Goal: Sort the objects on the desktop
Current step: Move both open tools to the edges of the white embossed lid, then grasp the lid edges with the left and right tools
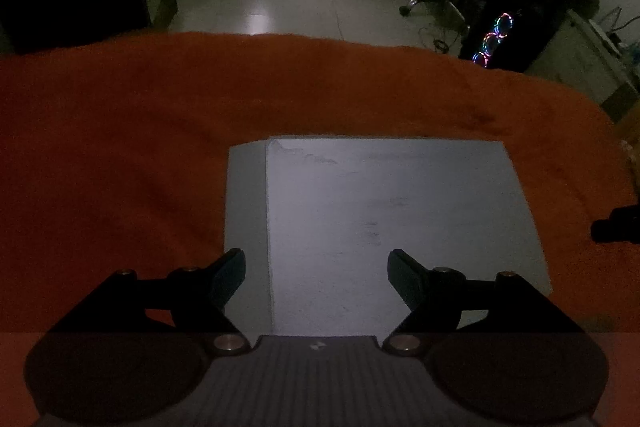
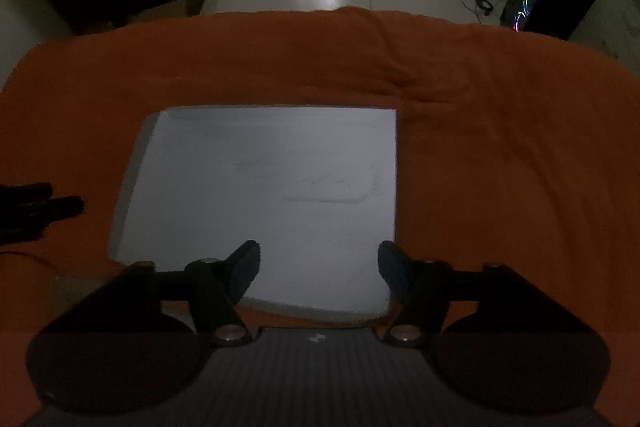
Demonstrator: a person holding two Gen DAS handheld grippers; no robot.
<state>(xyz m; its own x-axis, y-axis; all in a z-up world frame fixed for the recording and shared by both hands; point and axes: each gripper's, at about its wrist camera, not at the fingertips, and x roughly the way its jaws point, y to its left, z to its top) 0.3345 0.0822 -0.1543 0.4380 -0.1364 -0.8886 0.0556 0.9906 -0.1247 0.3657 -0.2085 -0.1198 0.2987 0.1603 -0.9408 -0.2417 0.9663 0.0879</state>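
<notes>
Both grippers, left gripper [image 1: 317,277] & right gripper [image 2: 319,267], hung unclenched w/ nothing held, above white box [image 1: 400,219] sitting on orange cloth [image 1: 120,147], prob. ready for sorting.

An orange cloth [image 1: 120,147] covers the table; beyond, a lit computer tower [image 1: 500,39].
</notes>
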